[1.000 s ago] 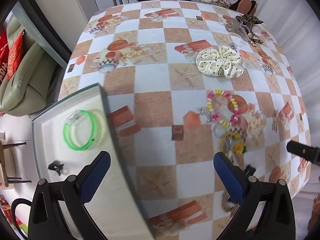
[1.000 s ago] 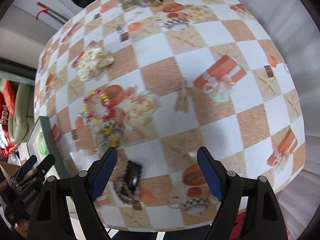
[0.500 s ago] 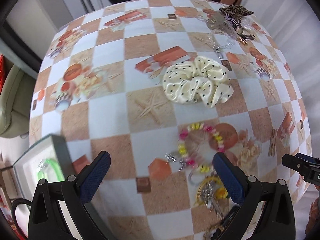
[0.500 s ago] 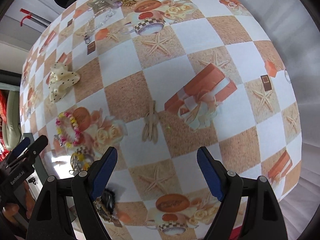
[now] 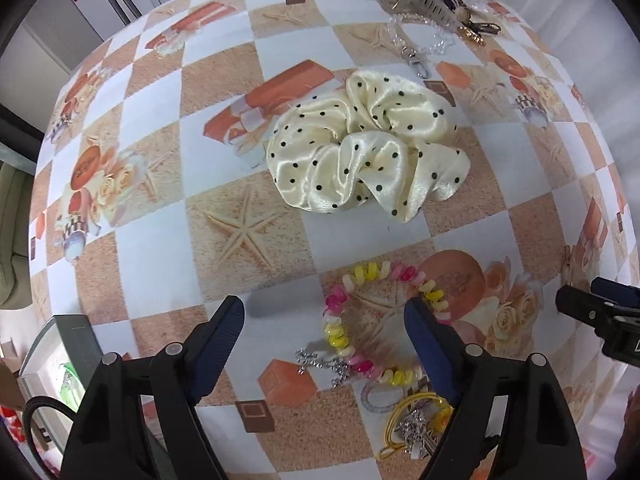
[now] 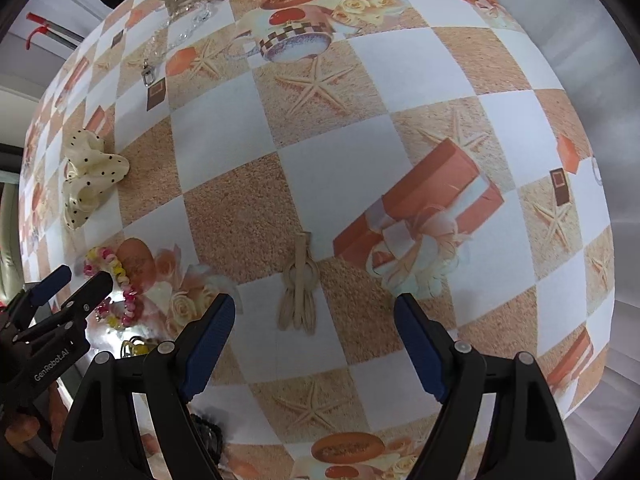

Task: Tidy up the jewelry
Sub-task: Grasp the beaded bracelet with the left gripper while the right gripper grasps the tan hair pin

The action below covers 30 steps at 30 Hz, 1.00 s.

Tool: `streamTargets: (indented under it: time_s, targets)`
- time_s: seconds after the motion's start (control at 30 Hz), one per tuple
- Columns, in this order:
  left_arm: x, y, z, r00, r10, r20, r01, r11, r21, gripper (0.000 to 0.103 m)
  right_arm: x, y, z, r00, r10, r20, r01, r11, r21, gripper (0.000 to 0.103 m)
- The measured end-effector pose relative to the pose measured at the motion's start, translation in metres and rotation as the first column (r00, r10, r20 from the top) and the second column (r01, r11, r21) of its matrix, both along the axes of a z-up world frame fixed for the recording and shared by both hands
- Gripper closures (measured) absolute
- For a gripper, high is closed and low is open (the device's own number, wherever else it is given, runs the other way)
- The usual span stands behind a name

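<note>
Pink-and-yellow spiral coil bracelet [image 5: 376,320] lies on the checked tablecloth [image 5: 152,264] between my left gripper's [image 5: 324,318] closing jaws, toward the right finger, seemingly untouched. My right gripper [image 6: 314,314] hangs wide over a beige hair clip [image 6: 299,288], its long axis running near to far.
</note>
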<state>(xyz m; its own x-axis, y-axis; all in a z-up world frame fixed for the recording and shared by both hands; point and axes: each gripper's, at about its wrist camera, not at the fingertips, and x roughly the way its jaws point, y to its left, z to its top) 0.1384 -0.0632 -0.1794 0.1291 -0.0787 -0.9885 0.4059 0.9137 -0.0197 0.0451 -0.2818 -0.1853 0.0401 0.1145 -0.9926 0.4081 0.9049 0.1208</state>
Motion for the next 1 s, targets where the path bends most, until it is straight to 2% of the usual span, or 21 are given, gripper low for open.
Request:
streamTargets:
  time_s: [0.1,0.2,0.3,0.4,0.47,0.5,0.53,0.67,0.8,1.0]
  targets:
    - [0.001,-0.004,-0.001,1.000,-0.015,0.006,0.015,1.000,0.001,0.026,0.004,0.003,-0.003,1.000,0.019,-0.001,-0.019,0.999,-0.026,0.020]
    - [-0.001,-0.010,0.000,0.999,-0.034,0.014,0.034,0.999,-0.003,0.036,0.006,0.011,-0.004,0.999,0.045,-0.002,-0.045,0.997,-0.069,0.024]
    - [-0.005,-0.017,0.002,0.998,-0.057,0.020,0.057,0.998,-0.005,0.048,0.010,0.024,-0.004,0.998,0.067,-0.010,-0.068,0.991,-0.115,0.034]
    - [-0.008,-0.025,0.003,0.997,-0.071,0.021,0.071,0.997,-0.009,0.064,0.015,0.039,-0.001,0.995,0.102,0.005,-0.100,0.987,-0.129,0.053]
    - [-0.009,-0.028,0.003,0.997,-0.069,0.021,0.070,0.997,-0.013,0.081,0.015,0.050,0.004,0.992,0.124,0.012,-0.121,0.984,-0.133,0.074]
    - [-0.009,-0.028,0.003,0.998,-0.067,0.020,0.067,0.998,-0.015,0.086,0.017,0.053,0.006,0.991,0.131,0.017,-0.127,0.983,-0.133,0.080]
    - [-0.009,-0.028,0.004,0.998,-0.064,0.017,0.064,0.998,-0.017,0.088,0.013,0.057,0.006,0.991,0.132,0.019,-0.129,0.983,-0.132,0.084]
    - [-0.010,-0.026,0.012,0.999,-0.033,0.024,0.035,0.997,-0.062,0.090,0.011,0.055,0.010,0.993,0.114,0.030,-0.110,0.988,-0.106,0.084]
    - [-0.005,-0.016,0.026,0.999,-0.013,0.035,0.017,0.994,-0.105,0.089,0.009,0.027,0.029,0.994,0.081,0.068,-0.077,0.995,-0.056,0.084]
    - [-0.016,-0.011,0.049,0.999,0.014,0.048,-0.006,0.987,-0.160,0.090,0.006,0.022,0.053,0.990,0.077,0.120,-0.077,0.997,-0.004,0.084]
